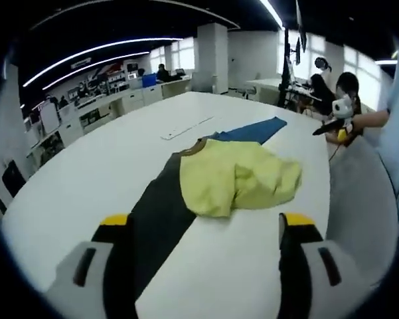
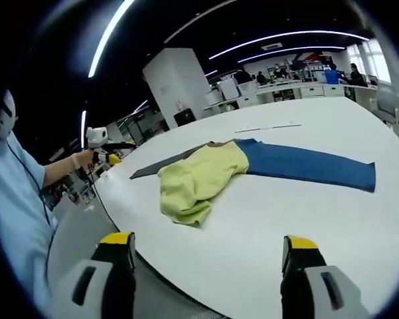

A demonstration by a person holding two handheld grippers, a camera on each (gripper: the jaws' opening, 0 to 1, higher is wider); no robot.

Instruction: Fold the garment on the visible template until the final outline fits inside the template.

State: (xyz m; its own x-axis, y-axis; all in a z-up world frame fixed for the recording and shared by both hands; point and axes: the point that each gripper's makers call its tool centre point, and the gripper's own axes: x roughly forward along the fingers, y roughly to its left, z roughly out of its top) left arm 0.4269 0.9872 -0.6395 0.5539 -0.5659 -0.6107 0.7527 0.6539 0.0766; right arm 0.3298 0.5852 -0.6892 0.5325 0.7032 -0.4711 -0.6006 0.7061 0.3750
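On the white bench point(image 1: 86, 173), a crumpled yellow garment point(image 1: 236, 176) overlies the dark-and-blue template point(image 1: 162, 212); both grippers' fingers gape, released.

Ahead of the left gripper point(image 1: 206, 229), bare white table point(image 1: 86, 173) is lying open on both sides; only the crumpled yellow garment point(image 1: 236, 176) is sitting in the way. Before the right gripper point(image 2: 208, 249), bare tabletop is stretching to the garment's near edge.
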